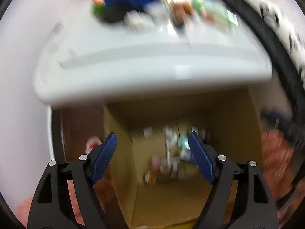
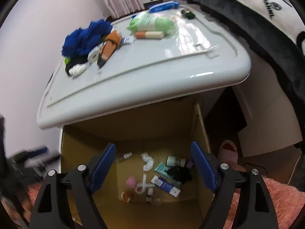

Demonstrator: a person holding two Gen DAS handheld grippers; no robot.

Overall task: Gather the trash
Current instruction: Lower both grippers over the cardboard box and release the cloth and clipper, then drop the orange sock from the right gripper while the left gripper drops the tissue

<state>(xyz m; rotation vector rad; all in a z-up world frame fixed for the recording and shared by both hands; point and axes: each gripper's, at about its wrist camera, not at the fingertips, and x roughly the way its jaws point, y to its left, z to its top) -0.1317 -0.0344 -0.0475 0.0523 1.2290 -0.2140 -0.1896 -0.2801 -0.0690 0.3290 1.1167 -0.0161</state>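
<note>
An open cardboard box (image 2: 200, 126) stands on the floor under the front edge of a white table (image 2: 152, 70). Several bits of trash lie on its bottom: a blue-white tube (image 2: 165, 186), crumpled white paper (image 2: 147, 161), a pink lump (image 2: 130, 182), a black cloth (image 2: 180, 172). On the table lie a blue cloth (image 2: 85, 37), an orange item (image 2: 108, 48), a green wipes pack (image 2: 152, 23) and an orange-white tube (image 2: 149, 35). My right gripper (image 2: 153, 151) is open and empty above the box. My left gripper (image 1: 152, 143) is open and empty above the same box (image 1: 238, 118); that view is blurred.
A black-and-white blanket (image 2: 266, 19) hangs at the right of the table. A pink slipper (image 2: 228, 150) lies on the floor right of the box, on a pink fluffy rug (image 2: 276, 200). A wall is at the left.
</note>
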